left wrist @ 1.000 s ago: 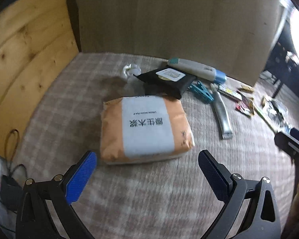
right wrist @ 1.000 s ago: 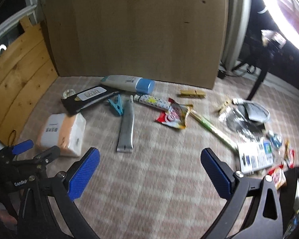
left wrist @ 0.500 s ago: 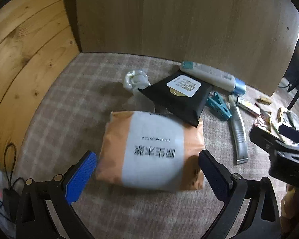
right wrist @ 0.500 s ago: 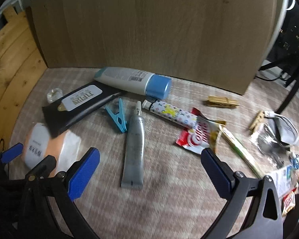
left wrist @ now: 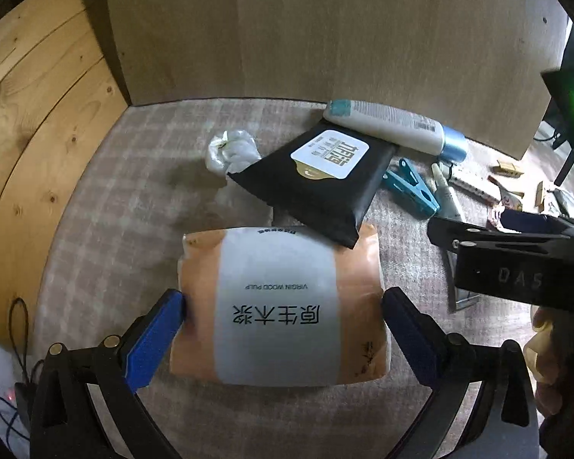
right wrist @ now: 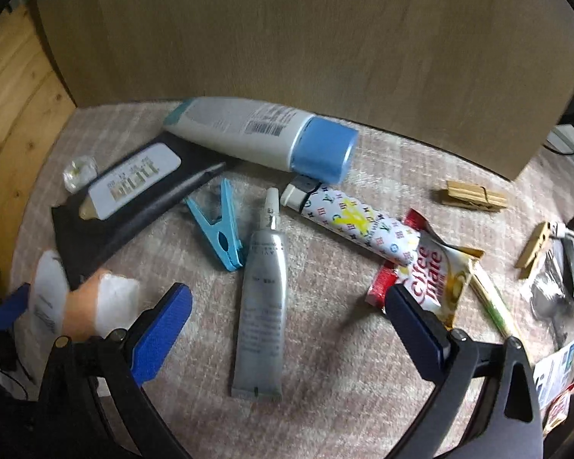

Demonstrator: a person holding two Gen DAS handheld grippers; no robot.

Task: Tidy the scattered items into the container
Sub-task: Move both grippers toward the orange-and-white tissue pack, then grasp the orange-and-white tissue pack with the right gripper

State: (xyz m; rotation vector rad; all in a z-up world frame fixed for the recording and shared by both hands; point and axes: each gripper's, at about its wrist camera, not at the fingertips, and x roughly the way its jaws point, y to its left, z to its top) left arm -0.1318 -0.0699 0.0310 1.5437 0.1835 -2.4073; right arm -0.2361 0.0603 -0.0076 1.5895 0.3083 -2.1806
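An orange-and-white tissue pack [left wrist: 279, 302] lies on the checked cloth, and my left gripper [left wrist: 285, 325] is open with one blue finger at each side of it. In the right wrist view my right gripper [right wrist: 287, 325] hangs open over a silver tube [right wrist: 264, 306], holding nothing. Beyond lie a black wipes pack [right wrist: 134, 199], a blue clothespin [right wrist: 220, 229], a white bottle with a blue cap [right wrist: 256, 130], a patterned tube [right wrist: 359, 225] and a coffee sachet [right wrist: 436, 275]. No container appears in either view.
A wooden board [right wrist: 287, 38] stands upright behind the items, with wood panelling [left wrist: 38, 114] on the left. Wooden clothespins [right wrist: 472, 195], a green stick [right wrist: 493, 306] and small packets lie to the right. Crumpled clear plastic [left wrist: 231, 149] sits beside the black pack [left wrist: 317, 176].
Both grippers have moved forward and down. The left one now straddles the tissue pack, which was ahead of it before. The right one has closed in over the silver tube.
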